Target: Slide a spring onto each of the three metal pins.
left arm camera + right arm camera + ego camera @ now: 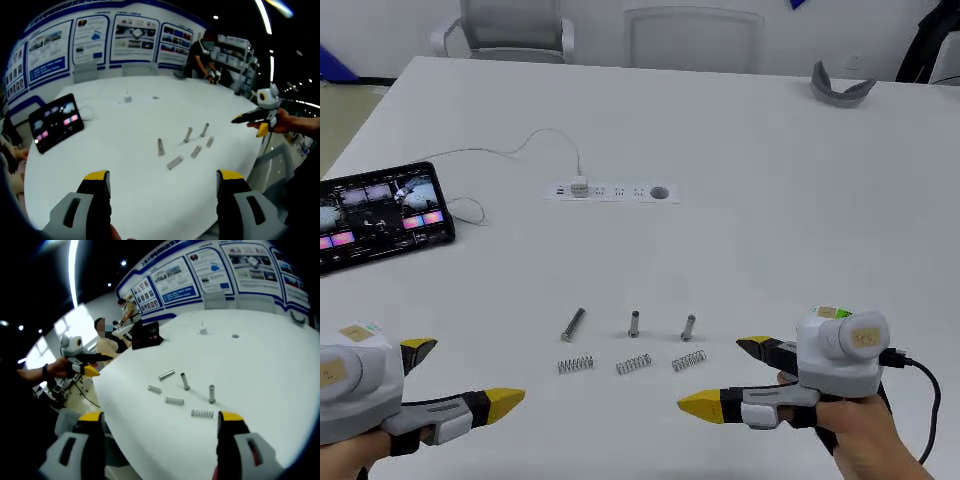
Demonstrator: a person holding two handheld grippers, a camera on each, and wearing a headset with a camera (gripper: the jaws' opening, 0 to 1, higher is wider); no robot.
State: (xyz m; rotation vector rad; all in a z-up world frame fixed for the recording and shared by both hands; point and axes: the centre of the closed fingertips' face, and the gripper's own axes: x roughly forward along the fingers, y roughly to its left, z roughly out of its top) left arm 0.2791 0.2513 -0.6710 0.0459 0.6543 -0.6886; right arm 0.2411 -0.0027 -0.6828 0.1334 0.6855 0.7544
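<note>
My headset camera looks forward and down across the table point(770, 200), pins point(634, 323) close below me. The camera on my left gripper point(163, 175) faces them low from the left, the one on my right gripper point(160, 416) from the right; all three views share the pins.

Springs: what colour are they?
Silvery bare metal; the springs show best in the head view.

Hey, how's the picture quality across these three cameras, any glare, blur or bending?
Head view: even light, sharp, the pins and springs cast only faint shadows on the table. Left gripper view: fisheye curves the table edge, the room is dim, ceiling lights streak at upper right. Right gripper view: same bending, a bright washed-out patch at left, springs crisp.
</note>
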